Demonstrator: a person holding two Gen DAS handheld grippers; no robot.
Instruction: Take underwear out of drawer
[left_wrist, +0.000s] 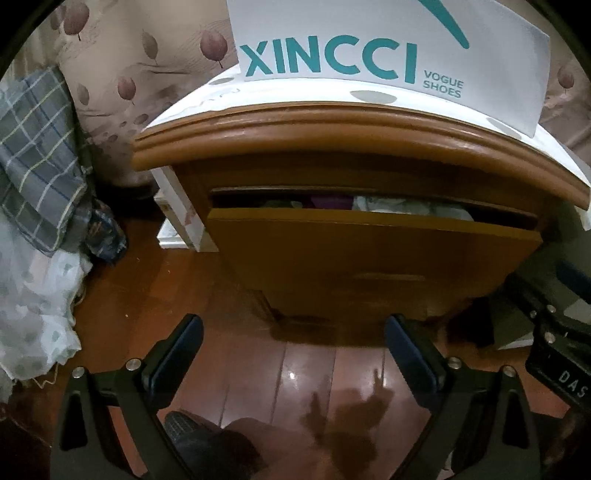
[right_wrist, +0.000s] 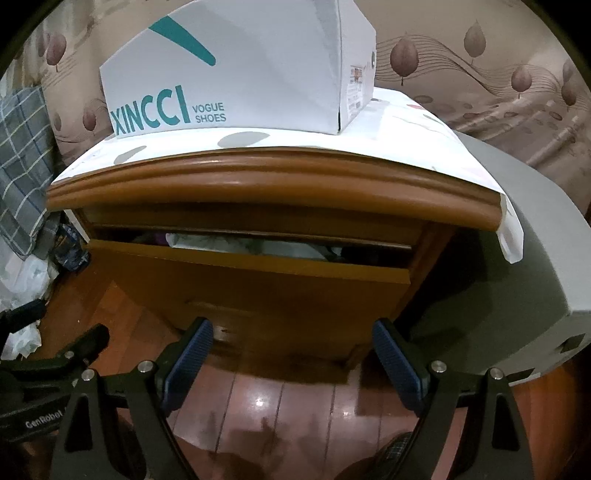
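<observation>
Nightstand (right_wrist: 236, 177) on glossy wood floor (right_wrist: 280, 406), leaf-pattern wall (right_wrist: 480, 74); left gripper (left_wrist: 293, 354), right gripper (right_wrist: 293, 362) wide, empty.

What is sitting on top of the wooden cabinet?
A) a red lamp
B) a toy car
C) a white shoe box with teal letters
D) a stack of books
C: a white shoe box with teal letters stands on the paper-covered top of the wooden cabinet, above the partly open drawer.

shoe box (right_wrist: 236, 74) on spotted cover (right_wrist: 406, 140) | plaid cloth (left_wrist: 33, 155) left | wood floor (left_wrist: 306, 373)
</observation>
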